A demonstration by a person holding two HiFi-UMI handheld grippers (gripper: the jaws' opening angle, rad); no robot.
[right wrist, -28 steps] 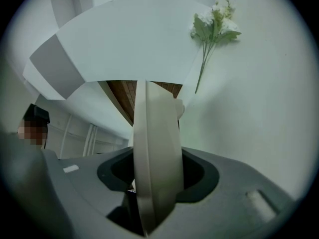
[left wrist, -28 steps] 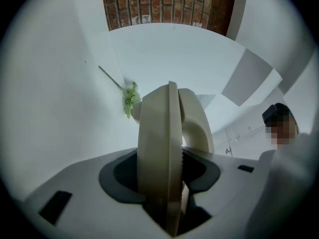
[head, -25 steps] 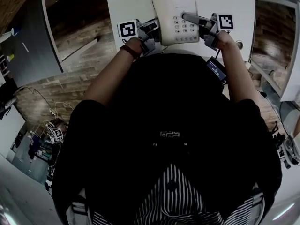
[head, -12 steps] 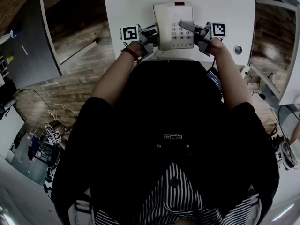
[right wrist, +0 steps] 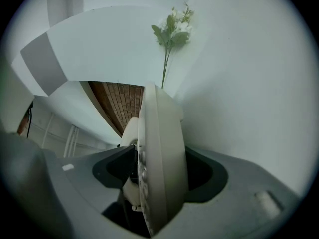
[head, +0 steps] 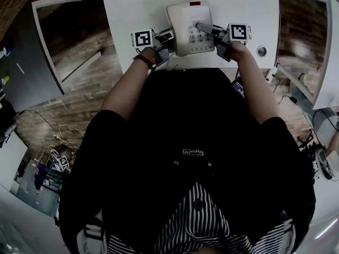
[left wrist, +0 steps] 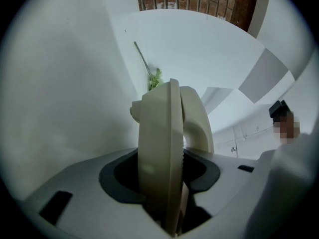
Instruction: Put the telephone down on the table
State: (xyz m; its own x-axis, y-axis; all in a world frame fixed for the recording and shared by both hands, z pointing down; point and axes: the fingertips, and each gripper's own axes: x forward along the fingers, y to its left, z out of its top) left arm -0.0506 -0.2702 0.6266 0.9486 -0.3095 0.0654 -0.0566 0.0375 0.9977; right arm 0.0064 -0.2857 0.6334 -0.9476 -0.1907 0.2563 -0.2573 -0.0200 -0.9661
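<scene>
The telephone [head: 189, 28] is lying face up over the near edge of the white worktop [head: 137, 4], keypad [head: 195, 34] towards the person and a dark strip at its far end. The pictures are not showing whether its underside is resting on the surface.

The left gripper [head: 170, 37] is reaching in from the telephone's left side. In the left gripper view its jaws are clenching the edge of the casing, with the handset [left wrist: 197, 118] rising just behind the grip.

The right gripper [head: 206, 30] is coming in from the right side, one jaw lying across the keypad. Its jaws have just been opening. In the right gripper view the casing is standing between them with dark gaps showing on either side, so the pads are not pressing on it.

A sprig of pale flowers [right wrist: 172, 29] is lying further along the worktop. A round metal fitting [head: 261, 51] is sitting in the worktop to the right of the right gripper.
</scene>
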